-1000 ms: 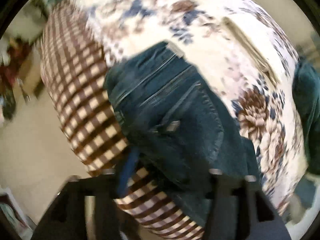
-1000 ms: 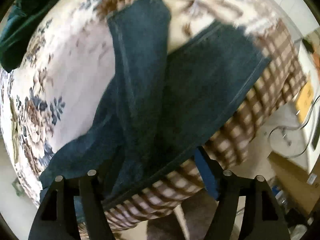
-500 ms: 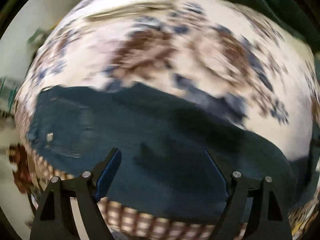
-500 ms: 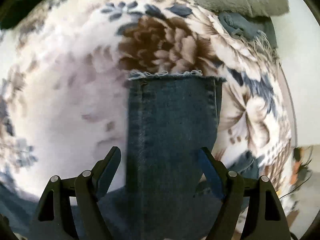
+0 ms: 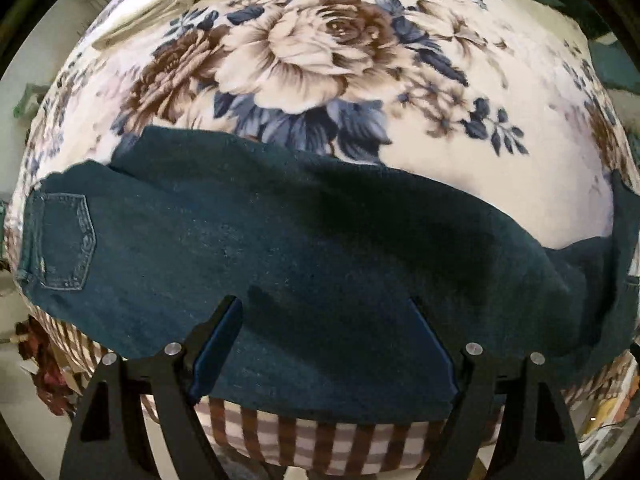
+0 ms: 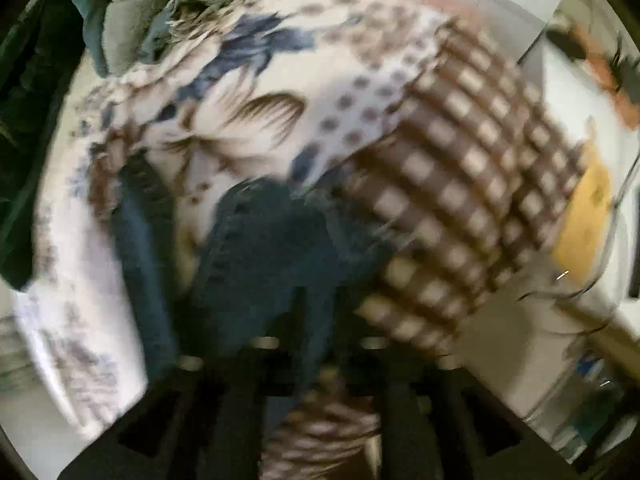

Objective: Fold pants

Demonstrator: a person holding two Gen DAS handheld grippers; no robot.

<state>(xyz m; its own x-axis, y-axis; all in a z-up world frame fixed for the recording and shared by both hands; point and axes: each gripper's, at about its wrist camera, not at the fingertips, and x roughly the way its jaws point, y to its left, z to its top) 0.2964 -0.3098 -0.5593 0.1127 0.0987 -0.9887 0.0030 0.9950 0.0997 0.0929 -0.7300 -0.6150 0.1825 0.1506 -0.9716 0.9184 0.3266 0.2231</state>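
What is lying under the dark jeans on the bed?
Under the jeans lies the floral blanket, visible beyond their far edge. At the near edge a brown checked cover shows beneath them. How the two meet under the denim is covered.

A bed [image 5: 460, 128] is carrying the load — its top is wearing a cream blanket [image 5: 312, 52] printed with brown and blue roses, over a brown checked sheet [image 5: 304, 444] showing along the near edge. Dark blue jeans [image 5: 280, 248] are lying flat across the blanket, back pocket [image 5: 64, 240] facing up.
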